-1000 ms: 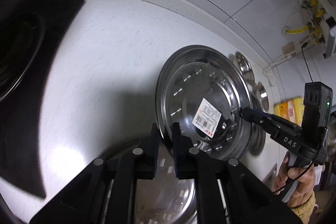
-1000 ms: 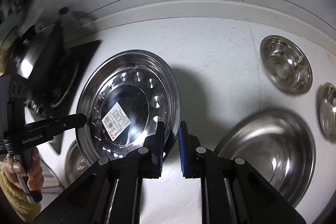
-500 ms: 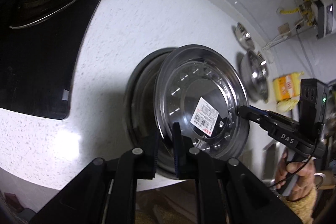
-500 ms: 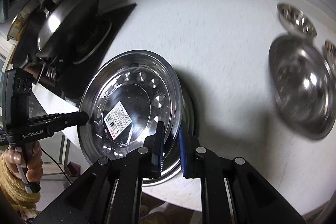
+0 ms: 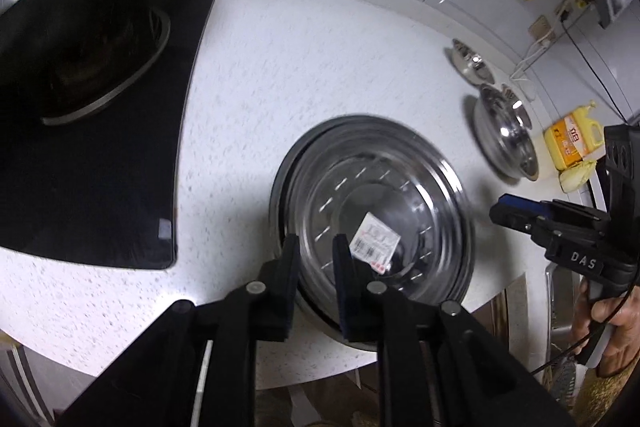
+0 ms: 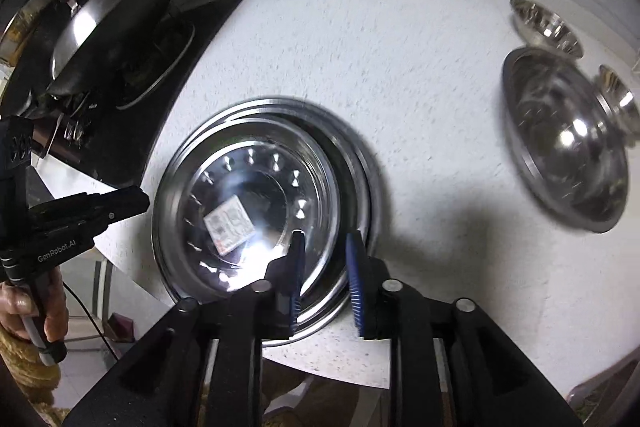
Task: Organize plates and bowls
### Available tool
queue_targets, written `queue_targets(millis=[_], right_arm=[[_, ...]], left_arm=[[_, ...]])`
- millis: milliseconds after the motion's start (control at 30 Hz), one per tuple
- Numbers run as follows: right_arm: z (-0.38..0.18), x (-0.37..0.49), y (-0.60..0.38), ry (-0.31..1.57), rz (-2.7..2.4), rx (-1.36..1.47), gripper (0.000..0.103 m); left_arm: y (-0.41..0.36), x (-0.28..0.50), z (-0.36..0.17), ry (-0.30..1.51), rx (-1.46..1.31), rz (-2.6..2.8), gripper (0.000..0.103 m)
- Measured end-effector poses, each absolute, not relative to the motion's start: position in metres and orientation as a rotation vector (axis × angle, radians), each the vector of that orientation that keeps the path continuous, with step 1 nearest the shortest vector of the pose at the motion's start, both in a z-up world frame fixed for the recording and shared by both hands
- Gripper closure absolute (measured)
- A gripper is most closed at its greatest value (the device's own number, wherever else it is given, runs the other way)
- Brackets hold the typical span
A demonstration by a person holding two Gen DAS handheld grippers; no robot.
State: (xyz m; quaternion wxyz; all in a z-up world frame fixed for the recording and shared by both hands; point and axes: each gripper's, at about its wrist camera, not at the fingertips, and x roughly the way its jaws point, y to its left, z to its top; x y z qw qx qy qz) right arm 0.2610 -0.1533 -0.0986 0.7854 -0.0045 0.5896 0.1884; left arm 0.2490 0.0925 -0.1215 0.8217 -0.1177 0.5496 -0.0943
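Note:
A steel plate with a barcode sticker (image 5: 376, 195) (image 6: 244, 203) lies stacked on another steel plate (image 6: 360, 163) near the counter's front edge. My left gripper (image 5: 316, 247) is open, its fingers either side of the plate's near rim. My right gripper (image 6: 324, 247) is open over the opposite rim, letting go. A large steel bowl (image 6: 568, 147) (image 5: 504, 135) and two small bowls (image 6: 544, 27) (image 6: 620, 95) sit further right.
A black stove (image 5: 100, 131) with a wok (image 6: 112, 19) is at the left. A yellow bottle (image 5: 572, 143) stands at the right. The white counter's front edge (image 5: 320, 371) is just below the plates.
The sticker plate, held tilted by both grippers, has come down flat onto the other plate. Both grippers have opened and released its rim.

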Motion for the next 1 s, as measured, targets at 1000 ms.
queue_targets(millis=[1000], right_arm=[[-0.082, 0.324, -0.431, 1.177, 0.175, 0.181, 0.041]], left_arm=[[-0.142, 0.367, -0.129, 1.222, -0.368, -0.292, 0.076]])
